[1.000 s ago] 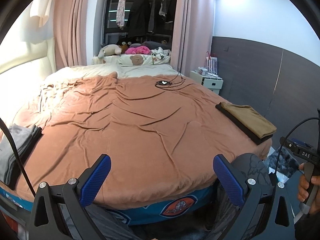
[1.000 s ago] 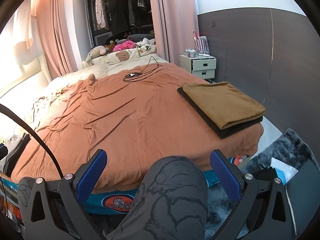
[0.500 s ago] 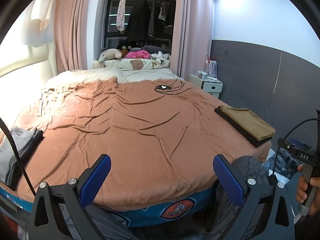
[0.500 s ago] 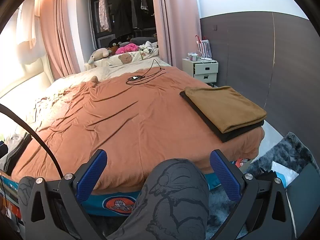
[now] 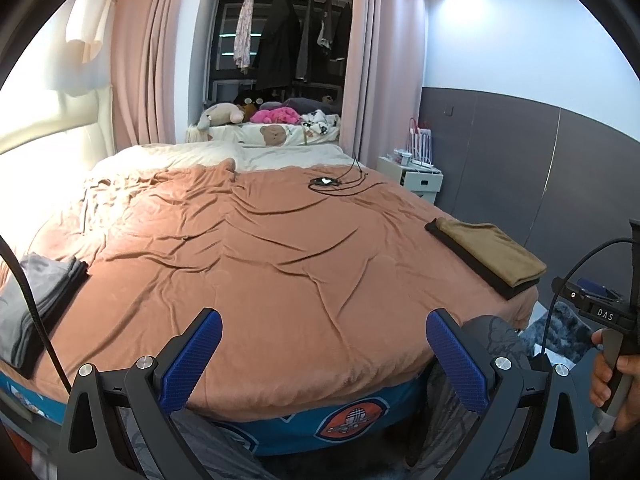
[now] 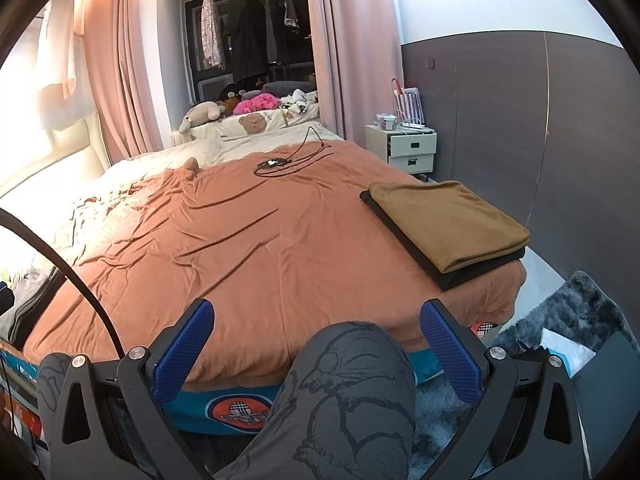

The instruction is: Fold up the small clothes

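— Where are the clothes, and how do they lie?

— I see a tan folded garment [image 6: 448, 224] stacked on a black folded garment [image 6: 464, 276] at the near right corner of the bed [image 6: 256, 248]. Long axis runs from the foot edge toward the headboard, angled slightly inward. A grey folded stack [image 5: 32, 304] sits at the near left corner, touching the bed's edge.

— Room to work?

— The rust-brown cover between the two stacks is bare and wrinkled. A black cable [image 6: 288, 160] lies far up near the pillows. A knee in grey printed trousers [image 6: 352, 380] sits between me and the foot edge.

— Jaws?

— My left gripper [image 5: 324, 356] is spread wide, holding nothing, off the bed. My right gripper [image 6: 316, 344] likewise spread, empty, above the knee.
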### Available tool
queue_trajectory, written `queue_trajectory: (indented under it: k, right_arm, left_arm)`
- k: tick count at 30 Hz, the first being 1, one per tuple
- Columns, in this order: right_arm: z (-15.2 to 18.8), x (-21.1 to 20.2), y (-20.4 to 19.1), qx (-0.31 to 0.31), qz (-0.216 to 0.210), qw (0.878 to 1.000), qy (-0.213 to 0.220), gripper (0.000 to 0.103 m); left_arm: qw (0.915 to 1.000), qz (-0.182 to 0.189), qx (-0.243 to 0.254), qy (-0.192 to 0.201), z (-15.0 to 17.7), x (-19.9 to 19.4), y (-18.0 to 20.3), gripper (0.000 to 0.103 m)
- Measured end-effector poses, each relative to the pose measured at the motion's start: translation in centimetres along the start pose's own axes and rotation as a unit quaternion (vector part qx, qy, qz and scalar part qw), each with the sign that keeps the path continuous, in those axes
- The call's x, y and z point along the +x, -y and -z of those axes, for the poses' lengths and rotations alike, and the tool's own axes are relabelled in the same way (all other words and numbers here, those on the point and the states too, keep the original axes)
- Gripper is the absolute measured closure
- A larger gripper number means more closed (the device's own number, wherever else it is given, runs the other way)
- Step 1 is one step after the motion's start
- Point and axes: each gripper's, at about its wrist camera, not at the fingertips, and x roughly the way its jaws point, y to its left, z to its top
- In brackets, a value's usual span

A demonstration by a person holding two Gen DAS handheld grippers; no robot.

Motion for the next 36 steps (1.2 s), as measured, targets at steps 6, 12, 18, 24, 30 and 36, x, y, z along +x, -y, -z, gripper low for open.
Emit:
queue_trajectory:
  k: [6, 12, 18, 24, 30, 36]
  right_arm:
    - [0.0, 0.0, 0.2, -0.001, 0.000, 1.000, 0.003, 0.000]
    - [0.1, 0.0, 0.2, -0.005, -0.002, 1.000, 0.005, 0.000]
    - [0.1, 0.0, 0.2, -0.008, -0.004, 1.000, 0.007, 0.000]
    - [0.1, -0.2, 0.2, -0.009, -0.006, 1.000, 0.010, 0.000]
    - [0.4, -0.2, 0.3, -0.008, -0.002, 1.000, 0.007, 0.000]
    - [0.5, -0.2, 0.4, -0.008, 0.002, 1.000, 0.004, 0.000]
  left_arm:
    - [1.0000, 0.000, -0.002, 0.003, 0.1, -0.4, 0.0, 0.000]
    - [1.0000, 0.000, -0.004, 0.007, 0.1, -0.7, 0.0, 0.000]
    - [0.9999, -0.001, -0.006, 0.011, 0.2, -1.1, 0.1, 0.000]
    - [0.9999, -0.001, -0.007, 0.011, 0.2, -1.3, 0.0, 0.000]
    - [0.9999, -0.003, -0.006, 0.010, 0.2, -1.3, 0.1, 0.000]
    - [0.9999, -0.003, -0.008, 0.010, 0.4, -1.5, 0.1, 0.000]
